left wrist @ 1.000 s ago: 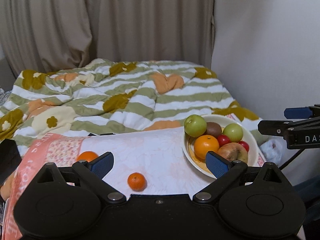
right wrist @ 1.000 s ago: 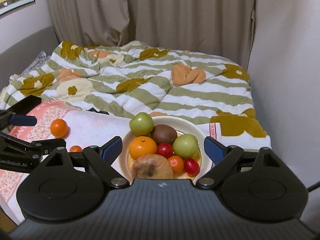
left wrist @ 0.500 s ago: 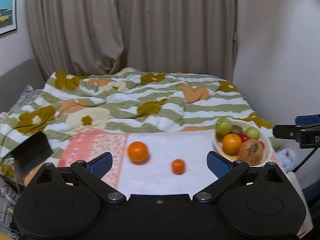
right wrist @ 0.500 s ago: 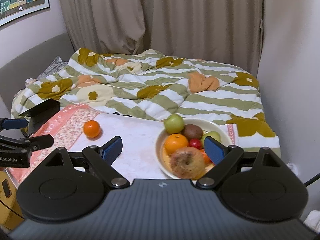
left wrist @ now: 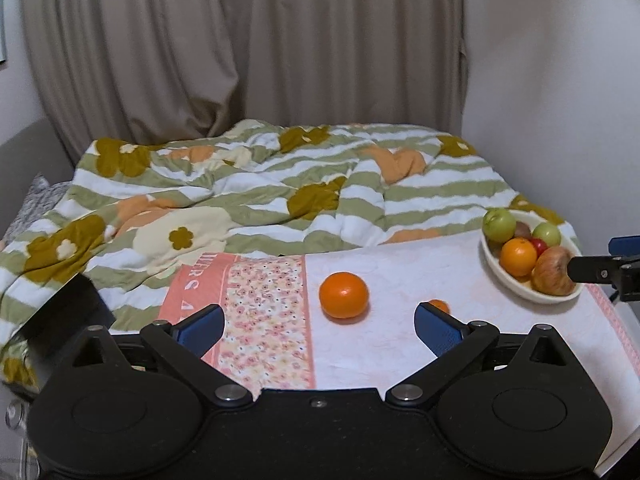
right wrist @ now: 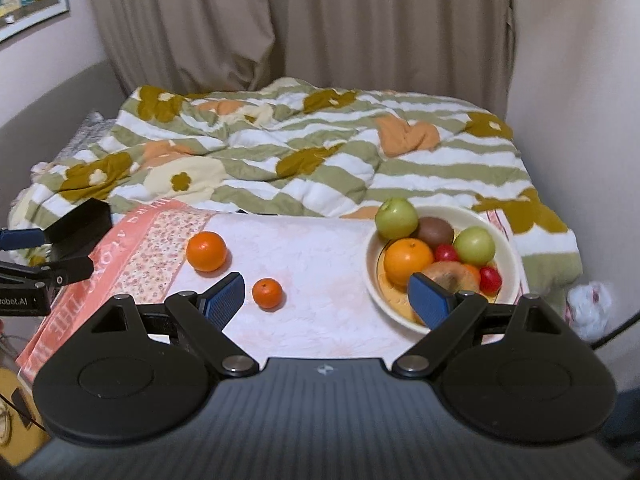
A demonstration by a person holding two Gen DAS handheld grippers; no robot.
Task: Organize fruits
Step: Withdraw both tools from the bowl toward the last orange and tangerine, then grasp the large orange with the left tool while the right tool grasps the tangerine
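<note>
Right now, your view breaks down like this.
Left gripper: your jaws are spread wide and grip nothing; the blue pads hang above the near edge of the cloth.
Right gripper: your jaws are likewise spread apart and empty, with one blue pad in front of the bowl's near rim.
Large orange: it sits on the white part of the cloth, just beside the flowered pink band, framed between your left pads and apart from them.
Small orange: it lies on the cloth nearer to you than the large one, close to it but not touching; in your left view your right-hand pad half hides it.
Bowl: cream-coloured, at the right end of the cloth, well apart from both loose oranges.
Bowl contents: two green apples, a brown kiwi, an orange, small red fruits and a browned, blemished fruit, all heaped together.
Behind the cloth: a rumpled striped quilt with flower shapes, then beige curtains.
Left edge of your right view: part of your other gripper, beside a black box.
</note>
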